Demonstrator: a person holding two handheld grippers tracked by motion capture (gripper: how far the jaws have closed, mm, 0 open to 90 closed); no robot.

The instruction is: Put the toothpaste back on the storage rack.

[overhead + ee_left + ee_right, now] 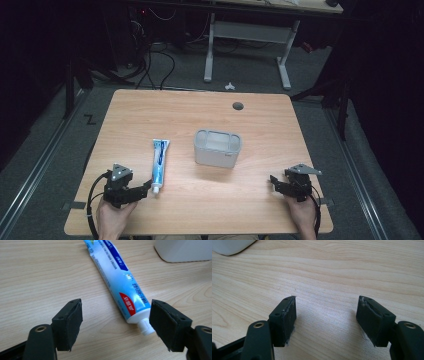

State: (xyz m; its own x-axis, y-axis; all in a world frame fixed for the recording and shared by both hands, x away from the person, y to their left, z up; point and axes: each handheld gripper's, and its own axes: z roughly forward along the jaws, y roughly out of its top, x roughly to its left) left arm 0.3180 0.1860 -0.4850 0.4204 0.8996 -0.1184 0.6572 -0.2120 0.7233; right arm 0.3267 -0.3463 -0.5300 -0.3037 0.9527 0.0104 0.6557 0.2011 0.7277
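On the table, the tube lies flat before my spread left gripper, cap nearest. It looks light, soft and slick; I'd pinch the firm shoulder.

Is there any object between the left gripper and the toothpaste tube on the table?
Nothing visible. The left gripper is open, and the toothpaste tube lies flat just ahead, its cap end close beside one pad. Only bare table lies between them.

Blue-and-white toothpaste tube (red band near cap), pale grey basket, wood-grain table.
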